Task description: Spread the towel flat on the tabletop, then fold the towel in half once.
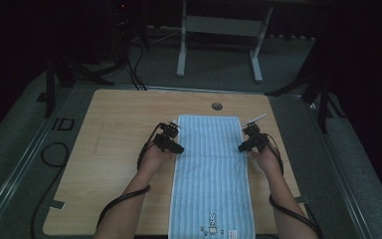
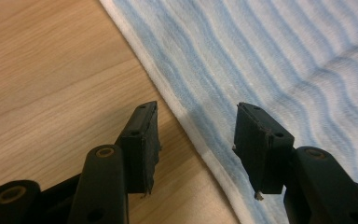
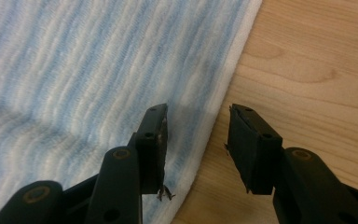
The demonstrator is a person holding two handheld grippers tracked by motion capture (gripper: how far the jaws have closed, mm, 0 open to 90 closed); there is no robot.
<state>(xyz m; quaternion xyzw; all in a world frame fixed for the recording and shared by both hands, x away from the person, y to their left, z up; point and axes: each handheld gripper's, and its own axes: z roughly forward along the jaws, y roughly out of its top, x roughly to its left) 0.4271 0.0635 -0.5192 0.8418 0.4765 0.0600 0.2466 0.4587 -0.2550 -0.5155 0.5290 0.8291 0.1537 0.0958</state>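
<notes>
A long towel (image 1: pixel 210 169) with pale blue and white stripes lies flat along the middle of the wooden table (image 1: pixel 114 149), a small rabbit print near its front end. My left gripper (image 1: pixel 177 148) sits at the towel's left edge, about a third of the way down from the far end. In the left gripper view the towel (image 2: pixel 270 60) runs under the open left gripper (image 2: pixel 196 135), whose jaws straddle the white hem. My right gripper (image 1: pixel 242 145) mirrors it at the right edge. In the right gripper view the towel (image 3: pixel 98 70) hem lies between the open right gripper (image 3: pixel 196 140) jaws.
A round cable hole (image 1: pixel 217 106) is in the table just beyond the towel's far end. Black cables (image 1: pixel 124 199) trail from both grippers off the front edge. A white desk frame (image 1: pixel 219 45) stands on the floor behind the table.
</notes>
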